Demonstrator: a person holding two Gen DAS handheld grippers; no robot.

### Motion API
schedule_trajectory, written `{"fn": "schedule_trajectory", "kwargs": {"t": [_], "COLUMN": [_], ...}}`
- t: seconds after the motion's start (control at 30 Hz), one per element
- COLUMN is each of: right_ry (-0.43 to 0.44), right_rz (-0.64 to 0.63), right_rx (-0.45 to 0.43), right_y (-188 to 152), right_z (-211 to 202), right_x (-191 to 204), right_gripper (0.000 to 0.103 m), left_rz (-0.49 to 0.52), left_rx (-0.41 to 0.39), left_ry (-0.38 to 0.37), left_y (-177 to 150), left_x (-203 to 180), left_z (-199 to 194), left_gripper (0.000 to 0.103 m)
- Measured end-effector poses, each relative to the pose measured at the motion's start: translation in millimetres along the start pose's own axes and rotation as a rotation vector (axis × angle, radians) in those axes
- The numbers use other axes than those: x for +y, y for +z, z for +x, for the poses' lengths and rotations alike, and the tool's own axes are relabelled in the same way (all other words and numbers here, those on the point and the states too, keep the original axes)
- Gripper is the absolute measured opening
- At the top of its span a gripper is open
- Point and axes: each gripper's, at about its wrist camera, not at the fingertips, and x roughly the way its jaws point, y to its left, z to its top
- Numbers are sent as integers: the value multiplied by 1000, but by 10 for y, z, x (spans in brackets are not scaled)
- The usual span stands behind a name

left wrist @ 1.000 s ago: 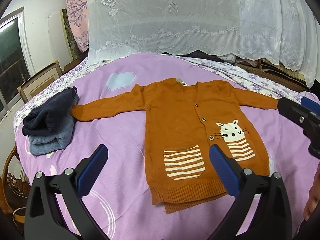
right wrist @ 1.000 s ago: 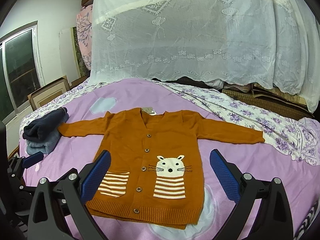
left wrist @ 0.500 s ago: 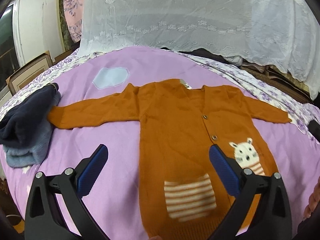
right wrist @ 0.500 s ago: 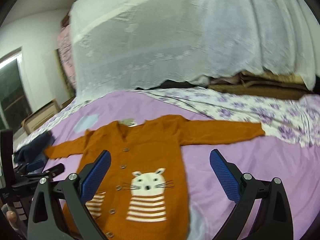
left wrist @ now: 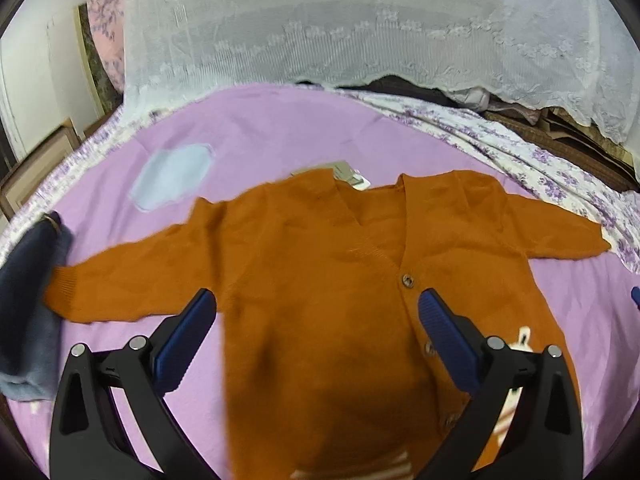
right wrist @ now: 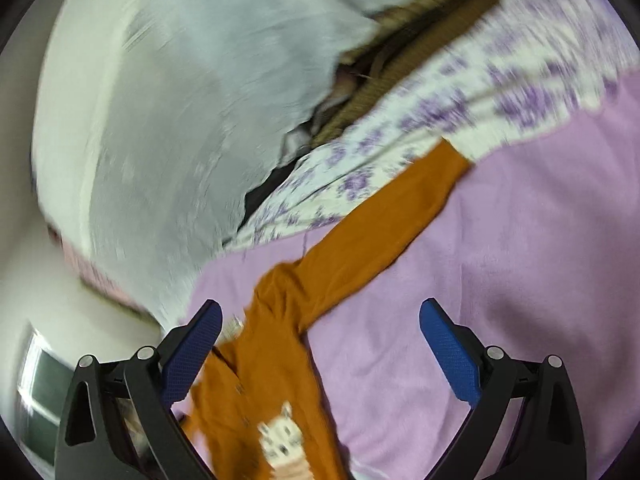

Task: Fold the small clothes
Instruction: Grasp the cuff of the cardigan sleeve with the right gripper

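- Both tongs have closed in on the orange cardigan (left wrist: 320, 300) since a second ago: the left tongs (left wrist: 316, 320) now hang low over its chest, and the hem and striped pocket have slid to the bottom edge of the left view.
- Right tongs (right wrist: 320, 340) have rolled sharply to one side and swung toward the cardigan's right sleeve (right wrist: 384, 236); that view is heavily blurred, which I read as fast motion.
- Each pair of tongs stands wide apart, blue pads empty, holding nothing.
- Cardigan lies flat and face up on the purple bedspread (left wrist: 260, 128), buttoned, both sleeves stretched out sideways, neck label (left wrist: 350, 174) toward the lace curtain (left wrist: 360, 20).
- Left sleeve cuff (left wrist: 64, 292) lies touching or just beside the folded dark garments (left wrist: 28, 300) at the bed's edge; the blur keeps me from telling which.
- Far end of the right sleeve reaches the floral sheet (right wrist: 400, 128).
- No fold is made yet. My judgement: this is the approach for a first fold, probably sleeves brought in over the body, with the right tongs heading for its sleeve.
- A risk, as I judge it: dragging the left cuff could disturb the neighbouring pile.
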Motion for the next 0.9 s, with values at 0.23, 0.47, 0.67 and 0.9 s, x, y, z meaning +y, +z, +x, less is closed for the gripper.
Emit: {"fn": "schedule_trajectory", "kwargs": {"t": [0.23, 0.47, 0.67, 0.9], "right_ry": [-51, -186, -226, -214], "right_rz": [52, 118, 133, 38], "right_rx": [-16, -27, -94, -139], "right_y": [253, 407, 594, 655], "right_z": [462, 867, 1038, 1069], "right_x": [-189, -492, -529, -533], "right_gripper": [68, 53, 51, 15], "left_rz": [-24, 14, -2, 5], "left_rx": [127, 122, 125, 117], "left_ry": [17, 52, 56, 71], "left_y": [-152, -212, -226, -228], "left_x": [-97, -230, -221, -229], "left_z": [687, 798, 844, 857], "left_gripper": [99, 99, 99, 99]}}
